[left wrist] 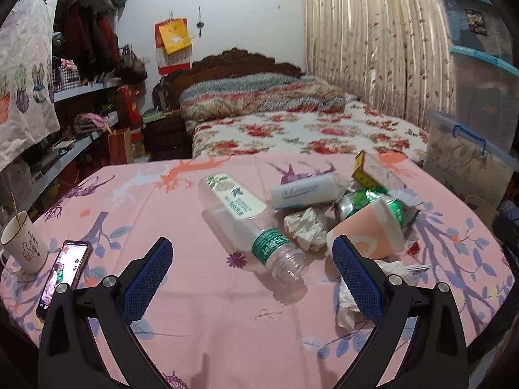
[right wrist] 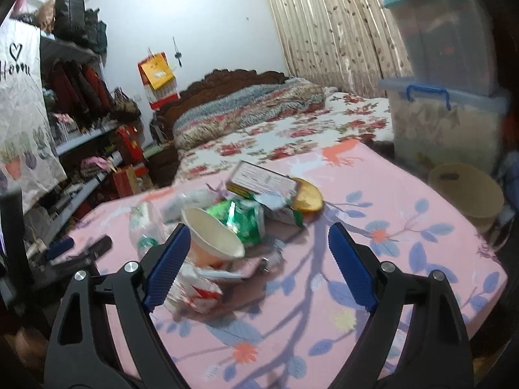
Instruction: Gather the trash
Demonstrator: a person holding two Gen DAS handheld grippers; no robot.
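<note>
A heap of trash lies on the table's pink cloth (left wrist: pixel 201 324). In the left wrist view a clear plastic bottle (left wrist: pixel 246 217) lies on its side, its open neck pointing in between the tips of my left gripper (left wrist: pixel 253 259). That gripper is open and neither pad touches the bottle. Beside it are crumpled paper (left wrist: pixel 305 227), a pink paper cup (left wrist: pixel 369 230), a crushed green can (left wrist: pixel 373 204) and a tissue pack (left wrist: pixel 305 191). My right gripper (right wrist: pixel 259 253) is open and empty. The paper cup (right wrist: pixel 211 236) and a red-white wrapper (right wrist: pixel 194 288) lie by its left finger.
A phone (left wrist: pixel 65 269) and a cup with a stick (left wrist: pixel 24 246) stand at the table's left edge. A beige bin (right wrist: pixel 467 191) sits off the table's right side, below stacked storage boxes (right wrist: pixel 444 123). A bed (left wrist: pixel 308 129) lies behind and shelves (left wrist: pixel 84 90) stand left.
</note>
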